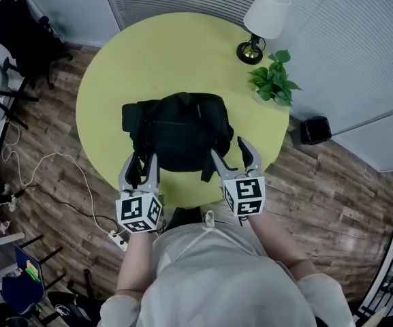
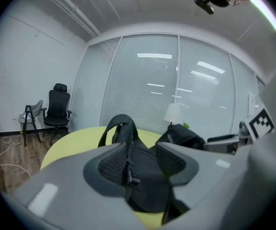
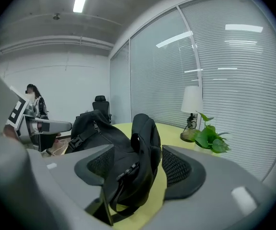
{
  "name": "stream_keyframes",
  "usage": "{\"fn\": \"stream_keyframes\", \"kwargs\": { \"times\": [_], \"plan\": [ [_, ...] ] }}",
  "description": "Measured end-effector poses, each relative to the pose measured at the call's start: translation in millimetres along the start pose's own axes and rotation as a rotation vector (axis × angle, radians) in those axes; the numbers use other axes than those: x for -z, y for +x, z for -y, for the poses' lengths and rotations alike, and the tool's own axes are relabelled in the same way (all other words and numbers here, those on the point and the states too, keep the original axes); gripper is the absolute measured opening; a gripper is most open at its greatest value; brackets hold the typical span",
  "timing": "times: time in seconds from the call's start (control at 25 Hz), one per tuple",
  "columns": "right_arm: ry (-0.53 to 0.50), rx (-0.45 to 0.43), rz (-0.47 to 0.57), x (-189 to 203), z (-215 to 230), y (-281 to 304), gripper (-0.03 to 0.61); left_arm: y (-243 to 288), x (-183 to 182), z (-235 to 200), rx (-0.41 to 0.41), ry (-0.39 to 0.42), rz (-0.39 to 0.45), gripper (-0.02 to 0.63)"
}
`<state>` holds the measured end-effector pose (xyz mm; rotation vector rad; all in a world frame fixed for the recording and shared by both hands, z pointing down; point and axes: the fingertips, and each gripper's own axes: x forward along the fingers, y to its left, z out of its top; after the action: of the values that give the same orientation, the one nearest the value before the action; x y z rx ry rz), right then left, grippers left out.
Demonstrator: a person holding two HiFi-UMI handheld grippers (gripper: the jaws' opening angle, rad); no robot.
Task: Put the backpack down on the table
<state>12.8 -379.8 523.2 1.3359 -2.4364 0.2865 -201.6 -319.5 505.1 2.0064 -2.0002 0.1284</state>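
Note:
A black backpack (image 1: 179,131) lies on the round yellow-green table (image 1: 176,53), close to the near edge. My left gripper (image 1: 139,165) hangs at its near left corner, open, with a thin strap and buckle (image 2: 127,169) loose between the pads. The left shoulder strap (image 2: 121,126) arches up beyond the jaws. My right gripper (image 1: 236,157) sits at the near right corner, also open. The padded right shoulder strap (image 3: 145,133) stands in its gap, and neither pad presses on it. The bag's body (image 3: 97,128) rises to the left in the right gripper view.
A white-shaded lamp (image 1: 264,19) and a potted green plant (image 1: 274,79) stand at the table's far right. A black office chair (image 1: 22,36) is at the left wall, a white cable (image 1: 53,159) runs over the wooden floor, and a small black box (image 1: 314,129) sits on the right.

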Motion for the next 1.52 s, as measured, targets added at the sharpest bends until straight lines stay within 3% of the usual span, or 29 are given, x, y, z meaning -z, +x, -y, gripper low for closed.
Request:
{"fn": "stream_keyframes", "kwargs": {
  "times": [0.12,0.2,0.28,0.4,0.64,0.8,1.04,1.28,1.52],
  "plan": [
    [0.031,0.010,0.033,-5.6,0.4,-23.1,0.227,-18.9,-4.1,17.7,0.011,0.011,0.023,0.155],
    [0.041,0.008,0.069,-13.3,-1.7,-38.9,0.131,-32.8,-8.0,27.8,0.009,0.030,0.043,0.065],
    [0.033,-0.002,0.100,-19.8,-6.4,-53.0,0.080,-47.1,-11.1,35.2,-0.002,0.036,0.066,0.015],
    [0.026,-0.017,0.127,-23.5,-13.8,-72.2,0.002,-67.1,-11.9,46.9,0.002,0.025,0.081,0.006],
    [0.042,-0.143,0.131,-18.4,-37.8,-101.2,-0.003,-94.4,-6.7,82.7,0.078,0.073,0.061,0.006],
    [0.046,-0.174,0.137,-14.6,-46.4,-115.7,-0.003,-110.2,-6.5,91.9,0.069,0.086,0.055,0.006],
    [0.035,-0.172,0.149,-15.4,-43.2,-131.9,-0.003,-130.0,-10.6,93.9,0.053,0.041,0.069,0.006],
    [0.020,-0.168,0.161,-17.8,-41.5,-141.8,-0.003,-140.6,-18.1,107.5,0.078,0.106,0.097,0.006],
    [-0.003,-0.187,0.155,-17.2,-47.4,-143.1,-0.003,-142.4,-20.6,109.1,0.078,0.114,0.101,0.006]
  ]
}}
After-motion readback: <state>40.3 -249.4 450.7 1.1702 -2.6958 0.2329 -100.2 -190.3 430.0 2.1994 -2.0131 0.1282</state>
